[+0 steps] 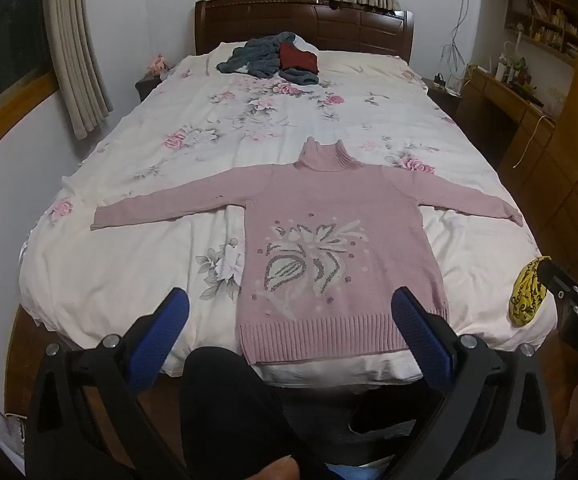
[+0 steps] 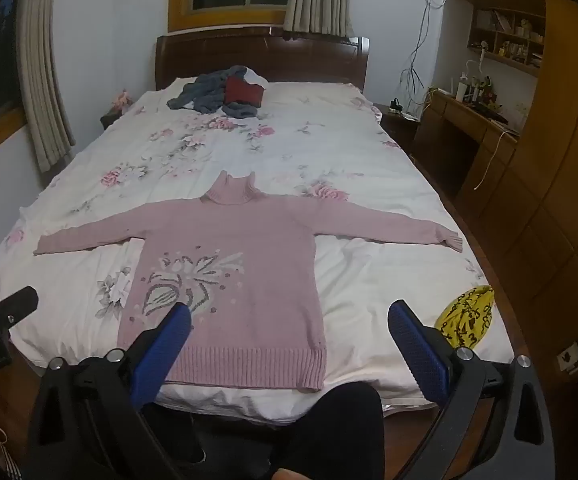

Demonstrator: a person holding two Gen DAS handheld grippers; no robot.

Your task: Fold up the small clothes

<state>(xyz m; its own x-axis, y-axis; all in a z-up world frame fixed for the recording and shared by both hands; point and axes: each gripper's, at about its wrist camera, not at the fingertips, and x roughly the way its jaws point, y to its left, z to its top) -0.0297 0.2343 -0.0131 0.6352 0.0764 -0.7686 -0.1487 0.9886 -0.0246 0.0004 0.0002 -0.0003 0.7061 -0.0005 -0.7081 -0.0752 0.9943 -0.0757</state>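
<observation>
Sweater [image 1: 329, 240] is laid flat, front up, on the near half of the bed [image 1: 129, 280], its sleeves stretched out to both sides, its roll collar pointed at the headboard and its ribbed hem just at the near edge of the mattress. Nothing is gripped: the left gripper [image 1: 289, 320] is held back from the bed with its fingers spread wide, and the right gripper [image 2: 289, 334] is likewise held with its fingers wide apart and empty. Several risks can be judged from this layout. If only the top layer of knit is pinched at a cuff or shoulder, the back layer may be left behind and the fold bunched. The quilt cover beneath is soft and creased, so it could be caught together with the wool and dragged along. The hem could be pulled off the edge if the body is tugged toward the person. A yellow patterned cloth [image 2: 469, 316] lies near the right side of the hem and could be swept up by a sleeve folded inward. The loose knit may also be stretched if one sleeve is lifted unevenly.
</observation>
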